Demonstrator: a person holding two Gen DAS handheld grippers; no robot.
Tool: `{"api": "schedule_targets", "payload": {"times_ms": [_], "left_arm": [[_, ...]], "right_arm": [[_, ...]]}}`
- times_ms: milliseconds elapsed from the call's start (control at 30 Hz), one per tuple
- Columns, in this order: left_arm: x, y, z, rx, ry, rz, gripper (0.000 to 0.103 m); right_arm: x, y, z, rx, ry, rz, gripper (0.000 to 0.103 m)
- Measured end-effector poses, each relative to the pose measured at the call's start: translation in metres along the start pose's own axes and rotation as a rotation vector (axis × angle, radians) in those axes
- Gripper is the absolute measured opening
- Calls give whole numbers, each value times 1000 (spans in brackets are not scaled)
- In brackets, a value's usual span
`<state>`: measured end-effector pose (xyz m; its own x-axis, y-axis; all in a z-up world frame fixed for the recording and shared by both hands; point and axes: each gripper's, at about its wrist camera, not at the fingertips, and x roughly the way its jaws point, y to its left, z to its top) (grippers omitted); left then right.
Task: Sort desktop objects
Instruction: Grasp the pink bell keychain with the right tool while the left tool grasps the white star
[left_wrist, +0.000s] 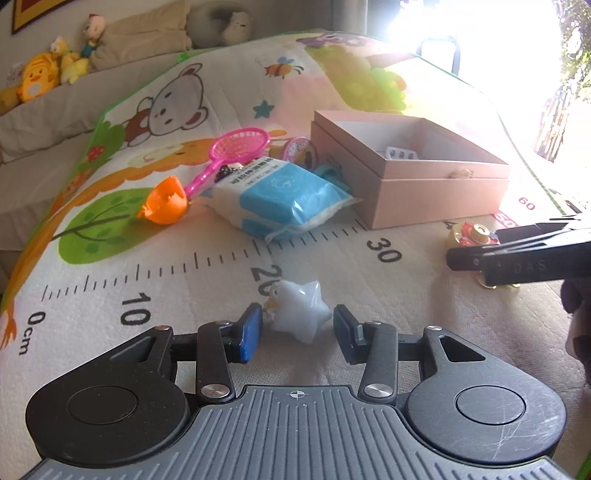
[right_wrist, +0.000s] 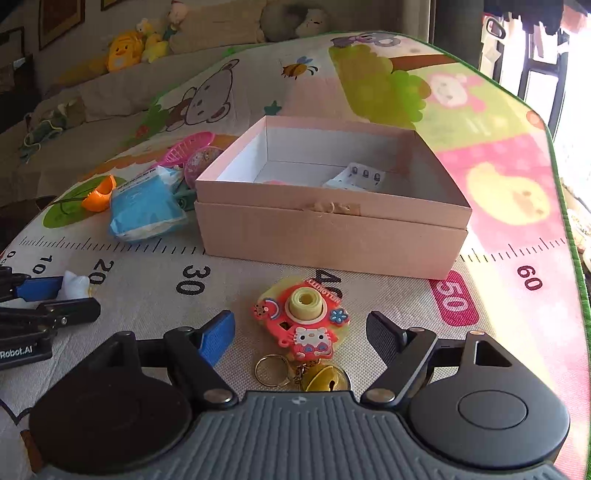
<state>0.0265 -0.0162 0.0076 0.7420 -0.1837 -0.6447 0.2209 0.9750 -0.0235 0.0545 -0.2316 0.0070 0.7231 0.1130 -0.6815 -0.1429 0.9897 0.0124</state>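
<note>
Both grippers sit low over the mat (right_wrist: 155, 266), each lined up on one small object, which looks like a paired pickup ahead of dropping things into the box (right_wrist: 332, 236).

The left gripper (left_wrist: 297, 330) is spread wide and grips nothing. The white star (left_wrist: 301, 312) lies on the mat between its fingertips, with a gap on either side, so neither pad touches it. The star has no real long axis; one point aims away from the tool, toward the printed ruler. Straddling it this way lets the jaws close on its flanks without pushing it off.

The right gripper (right_wrist: 301, 334) is also fully open and empty. The keychain (right_wrist: 304, 326) lies flat between its fingers, clear of both. Its long axis runs straight out along the fingers: the yellow lens end points away toward the box, and the ring (right_wrist: 271, 371) and bell (right_wrist: 325, 380) trail back toward the tool's body. A squeeze across its short width seems the likely intent.

Ahead of the right tool stands the open box, already holding a blister pack (right_wrist: 364, 175). Ahead and left of it, beside the box, are the blue packet (right_wrist: 144, 206), orange shell (right_wrist: 99, 194) and pink racket (left_wrist: 231, 153), not yet sorted.
</note>
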Motion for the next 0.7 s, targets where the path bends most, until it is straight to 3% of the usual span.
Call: {"api": "schedule_targets", "payload": {"times_ms": [67,133,300,500,700], "left_arm": [[-3,0,-3,-1,0,2,62],[-2,1,-4,-10,7,14,81],[0,2,-4,-13,12,16,87],[1,0,-4,-10,12,22,89],[10,-6,5,2,-1,39,72]], "right_arm": [[6,3,1,-15,-5,21,67],[7,9,0,-61,-26,34,62],[-10,22,-12,-144,-16,174,60],[-27,19,-26,-158,-20,154,67],[-31,10,-28,-119,-26,124,70]]}}
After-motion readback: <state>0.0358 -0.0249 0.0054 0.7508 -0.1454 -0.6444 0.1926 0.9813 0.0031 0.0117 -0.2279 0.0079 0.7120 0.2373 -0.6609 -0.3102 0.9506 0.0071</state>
